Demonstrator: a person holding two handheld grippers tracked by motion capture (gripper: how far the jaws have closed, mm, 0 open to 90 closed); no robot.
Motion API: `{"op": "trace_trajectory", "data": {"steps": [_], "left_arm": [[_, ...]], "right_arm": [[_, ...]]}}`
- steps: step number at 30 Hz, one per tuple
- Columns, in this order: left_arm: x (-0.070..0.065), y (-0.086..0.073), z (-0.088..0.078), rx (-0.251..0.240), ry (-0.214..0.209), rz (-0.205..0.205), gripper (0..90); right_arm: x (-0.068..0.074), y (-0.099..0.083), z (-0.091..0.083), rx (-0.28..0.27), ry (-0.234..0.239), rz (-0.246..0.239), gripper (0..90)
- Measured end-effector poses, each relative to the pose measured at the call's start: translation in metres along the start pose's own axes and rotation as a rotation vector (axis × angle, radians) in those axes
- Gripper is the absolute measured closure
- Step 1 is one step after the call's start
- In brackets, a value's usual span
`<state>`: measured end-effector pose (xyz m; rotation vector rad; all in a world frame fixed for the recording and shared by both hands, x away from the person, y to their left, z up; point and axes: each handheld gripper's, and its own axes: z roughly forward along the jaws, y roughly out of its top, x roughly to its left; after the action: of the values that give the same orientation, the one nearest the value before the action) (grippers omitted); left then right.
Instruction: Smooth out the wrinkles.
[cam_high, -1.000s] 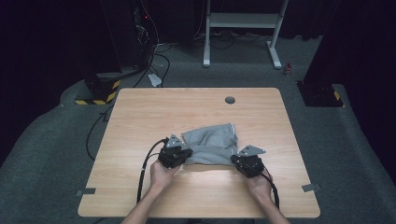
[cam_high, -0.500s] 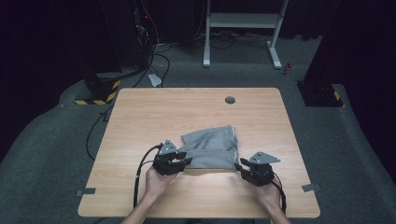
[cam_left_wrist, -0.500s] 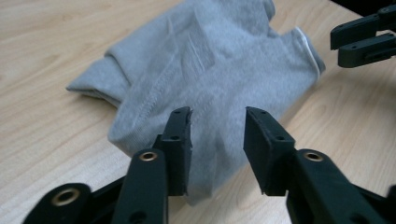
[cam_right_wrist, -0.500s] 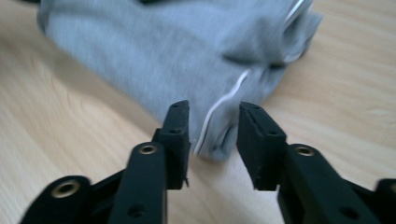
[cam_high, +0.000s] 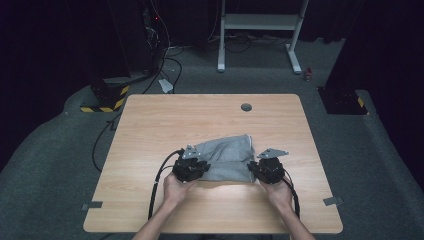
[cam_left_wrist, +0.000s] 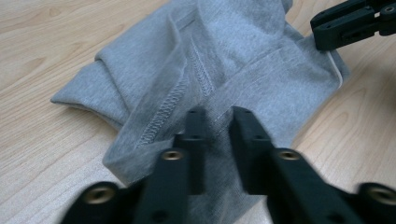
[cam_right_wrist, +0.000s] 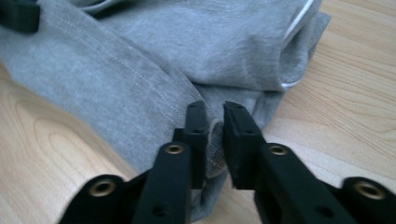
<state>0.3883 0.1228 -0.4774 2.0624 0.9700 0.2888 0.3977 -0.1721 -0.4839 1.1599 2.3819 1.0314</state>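
Observation:
A folded grey garment (cam_high: 227, 157) lies on the wooden table (cam_high: 200, 120), near the front. My left gripper (cam_high: 202, 169) is at its near left corner and my right gripper (cam_high: 253, 170) at its near right corner. In the left gripper view the jaws (cam_left_wrist: 217, 114) have just been closing and stand narrow, with a seamed fold of the garment (cam_left_wrist: 233, 60) between them. The right gripper (cam_right_wrist: 214, 109) has also just been closing, and a small fold of the garment's (cam_right_wrist: 187, 42) edge is pinched between its jaws. The right gripper (cam_left_wrist: 355, 23) shows at the garment's far corner in the left gripper view.
A round cable hole (cam_high: 246, 107) sits near the table's far edge. Beyond the table stand a white metal frame (cam_high: 260, 30) and a black-and-yellow striped base (cam_high: 102, 105), with cables on the floor. Bare wood surrounds the garment on all sides.
Both grippers drew back a little toward the near edge half a second ago, then came back in onto the garment's near corners. The garment has stayed in place.

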Motion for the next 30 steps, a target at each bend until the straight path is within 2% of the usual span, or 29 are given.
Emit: {"op": "trace_trajectory", "data": {"steps": [2, 4, 5, 8, 10, 13, 15, 17, 20, 22, 25, 28, 30], "left_arm": [[-0.003, 0.000, -0.004, -0.008, -0.005, 0.008, 84.5], [-0.006, -0.002, -0.008, -0.014, -0.012, 0.020, 85.0], [-0.010, -0.004, -0.012, -0.021, -0.016, 0.038, 85.1], [-0.017, -0.012, -0.019, -0.033, -0.030, 0.059, 85.1], [-0.021, -0.020, -0.021, -0.036, -0.042, 0.057, 85.1], [-0.030, -0.035, -0.018, 0.004, -0.036, 0.091, 85.0], [-0.032, -0.043, -0.015, 0.027, -0.028, 0.103, 85.0], [-0.033, -0.050, -0.012, 0.037, -0.023, 0.098, 85.0], [-0.030, -0.055, -0.006, 0.062, 0.013, 0.109, 85.0], [-0.027, -0.057, -0.004, 0.071, 0.015, 0.090, 84.9], [-0.027, -0.056, -0.008, 0.053, -0.001, 0.062, 77.8], [-0.031, -0.051, -0.020, 0.007, -0.020, 0.049, 66.3], [-0.033, -0.046, -0.027, -0.027, -0.025, 0.041, 62.3]], "right_arm": [[0.005, -0.002, -0.005, -0.008, -0.001, -0.022, 82.9], [0.009, -0.005, -0.011, -0.021, -0.006, -0.054, 83.4], [0.012, -0.007, -0.015, -0.030, -0.005, -0.068, 83.6], [0.020, -0.018, -0.028, -0.060, 0.012, -0.096, 83.7], [0.024, -0.027, -0.032, -0.063, 0.023, -0.108, 83.6], [0.031, -0.044, -0.033, -0.039, 0.026, -0.130, 83.4], [0.034, -0.054, -0.031, -0.024, 0.035, -0.127, 83.4], [0.037, -0.060, -0.028, -0.015, 0.042, -0.123, 83.3], [0.039, -0.065, -0.028, -0.021, 0.040, -0.125, 82.9], [0.040, -0.064, -0.027, -0.016, 0.033, -0.131, 81.6], [0.041, -0.061, -0.026, -0.007, 0.032, -0.131, 73.7], [0.042, -0.057, -0.031, -0.031, 0.043, -0.121, 66.6], [0.042, -0.054, -0.036, -0.056, 0.047, -0.115, 64.6]]}}
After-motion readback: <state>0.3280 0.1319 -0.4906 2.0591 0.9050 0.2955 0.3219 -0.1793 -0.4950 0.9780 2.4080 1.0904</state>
